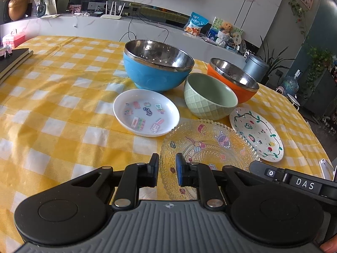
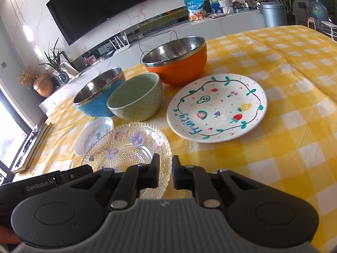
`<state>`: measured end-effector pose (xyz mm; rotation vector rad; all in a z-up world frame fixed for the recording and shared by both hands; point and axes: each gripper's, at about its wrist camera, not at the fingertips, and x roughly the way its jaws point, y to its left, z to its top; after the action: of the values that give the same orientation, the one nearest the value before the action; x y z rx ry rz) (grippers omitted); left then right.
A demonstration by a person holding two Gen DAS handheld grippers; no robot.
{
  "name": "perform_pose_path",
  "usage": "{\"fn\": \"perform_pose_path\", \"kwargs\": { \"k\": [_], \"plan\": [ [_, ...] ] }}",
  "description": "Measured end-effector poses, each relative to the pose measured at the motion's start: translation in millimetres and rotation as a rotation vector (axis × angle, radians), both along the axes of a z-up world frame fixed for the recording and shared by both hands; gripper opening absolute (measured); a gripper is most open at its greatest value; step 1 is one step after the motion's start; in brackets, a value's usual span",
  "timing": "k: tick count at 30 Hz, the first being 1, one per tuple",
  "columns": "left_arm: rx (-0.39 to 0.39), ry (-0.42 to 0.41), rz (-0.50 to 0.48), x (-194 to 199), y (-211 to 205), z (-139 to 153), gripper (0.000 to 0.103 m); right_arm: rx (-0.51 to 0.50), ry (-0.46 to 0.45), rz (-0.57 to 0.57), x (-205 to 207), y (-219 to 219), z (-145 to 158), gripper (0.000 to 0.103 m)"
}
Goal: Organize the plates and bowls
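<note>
A clear glass plate (image 1: 207, 145) with cartoon stickers lies nearest, between both grippers; it also shows in the right wrist view (image 2: 128, 145). My left gripper (image 1: 167, 164) straddles its left rim with a narrow gap, jaws not closed on it. My right gripper (image 2: 165, 164) straddles its right rim the same way. A white sticker plate (image 1: 146, 111) lies left, a white fruit-painted plate (image 2: 217, 107) right. Behind stand a blue steel-lined bowl (image 1: 158, 65), a green ceramic bowl (image 1: 209, 97) and an orange steel-lined bowl (image 2: 177, 61).
All sit on a yellow checked tablecloth (image 1: 63, 105). Dark books (image 1: 12, 61) lie at the table's far left edge. A white counter (image 1: 147, 25) with clutter runs behind the table.
</note>
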<state>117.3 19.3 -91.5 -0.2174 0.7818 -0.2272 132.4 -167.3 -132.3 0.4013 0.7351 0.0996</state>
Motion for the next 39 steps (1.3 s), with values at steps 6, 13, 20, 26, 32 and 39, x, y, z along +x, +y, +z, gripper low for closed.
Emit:
{"fn": "perform_pose_path", "kwargs": {
  "k": [6,13,20,26,32,39],
  "plan": [
    [0.009,-0.019,0.027,-14.9,15.6,12.1,0.018,0.012,-0.009,0.037,-10.0,14.2,8.3,0.01],
    [0.009,-0.016,0.083,-30.7,42.1,19.8,0.018,0.019,-0.017,0.099,-17.5,38.8,15.0,0.01],
    [0.003,-0.009,0.147,-41.1,71.2,19.4,0.018,0.023,0.007,0.164,-16.7,69.4,12.2,0.01],
    [-0.003,0.017,0.184,-41.9,88.2,10.4,0.018,0.014,0.041,0.203,-12.3,90.2,5.2,0.01],
    [-0.013,0.033,0.191,-42.0,96.2,2.5,0.018,0.0,0.061,0.215,-6.2,98.6,-0.7,0.01],
    [-0.025,0.044,0.189,-40.9,97.6,-5.6,0.018,-0.007,0.062,0.215,-2.3,100.5,-4.7,0.01]
  ]
}}
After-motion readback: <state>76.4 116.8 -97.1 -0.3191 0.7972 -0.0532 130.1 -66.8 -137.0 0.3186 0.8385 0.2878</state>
